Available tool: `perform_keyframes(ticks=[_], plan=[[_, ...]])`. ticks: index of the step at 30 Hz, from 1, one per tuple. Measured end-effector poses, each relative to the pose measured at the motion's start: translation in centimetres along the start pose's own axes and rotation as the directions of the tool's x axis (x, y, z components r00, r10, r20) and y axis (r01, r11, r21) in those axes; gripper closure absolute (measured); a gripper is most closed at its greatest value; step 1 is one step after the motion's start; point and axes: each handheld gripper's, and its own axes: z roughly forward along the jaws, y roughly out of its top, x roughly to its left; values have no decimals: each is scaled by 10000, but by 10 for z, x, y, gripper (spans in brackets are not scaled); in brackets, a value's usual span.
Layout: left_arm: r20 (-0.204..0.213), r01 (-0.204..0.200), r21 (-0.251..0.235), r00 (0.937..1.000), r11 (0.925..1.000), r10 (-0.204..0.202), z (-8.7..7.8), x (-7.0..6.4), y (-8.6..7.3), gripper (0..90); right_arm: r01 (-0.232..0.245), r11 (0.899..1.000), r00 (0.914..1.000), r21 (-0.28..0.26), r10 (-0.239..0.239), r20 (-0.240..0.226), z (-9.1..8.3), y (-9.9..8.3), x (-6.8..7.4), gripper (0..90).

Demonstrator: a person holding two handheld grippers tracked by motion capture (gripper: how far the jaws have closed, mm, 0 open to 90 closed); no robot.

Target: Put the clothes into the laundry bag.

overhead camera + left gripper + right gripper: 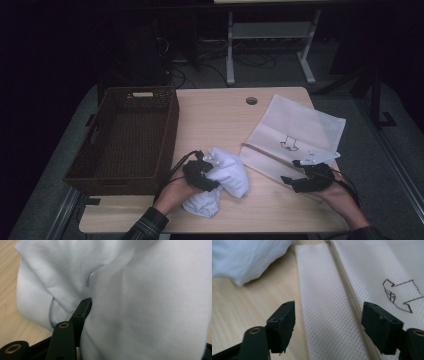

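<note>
Left gripper [206, 175] clamped on white garment [225, 172]; right gripper [295, 175] apart over mesh laundry bag [295, 127] (zipper edge); next: open bag mouth.

High overhead view; two close gripper views, white cloth [140, 302] shared.

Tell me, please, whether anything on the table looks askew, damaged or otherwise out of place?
Nothing looks damaged or spilled. The white cloth is a crumpled bundle, gripped by the left gripper, and the mesh bag lies flat but at an angle to the table edge. The right gripper hovers open over the bag's near edge.
</note>
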Motion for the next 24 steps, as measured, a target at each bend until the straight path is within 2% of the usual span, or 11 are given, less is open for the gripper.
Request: perform_keyframes(ticks=[1,8,9,12,13,14,16,20,24], plan=[[-44,-65,29,10000,10000,65,0,0,0,461,-13,10000,10000,12,13,16,3,4,-6,303],[60,-7,-37,10000,10000,7,1,1,-1,455,-165,9998,9998,-80,164,-74,12,13,-24,328],[94,-1,-36,10000,10000,1,1,1,-1,455,-132,9999,9999,-23,132,93,15,17,-31,335],[73,0,-8,10000,10000,0,2,1,-1,454,-369,9991,9993,-189,369,-5,19,19,-42,352],[62,0,1,10000,10000,0,2,1,-1,454,-340,9994,9994,-57,340,-9,22,20,-45,352],[62,0,1,10000,10000,0,2,1,-1,453,-340,9994,9994,-57,340,-9,22,20,-45,352],[93,33,-17,10000,10000,-33,2,1,-1,451,-285,9995,9996,106,286,-89,27,20,-55,355],[147,71,-51,9999,10000,-71,2,1,-1,439,-207,9993,9996,315,213,-170,33,16,-59,359],[165,90,-35,9998,10000,-89,3,1,-1,432,-209,9984,9996,533,219,-186,36,5,-64,420]])
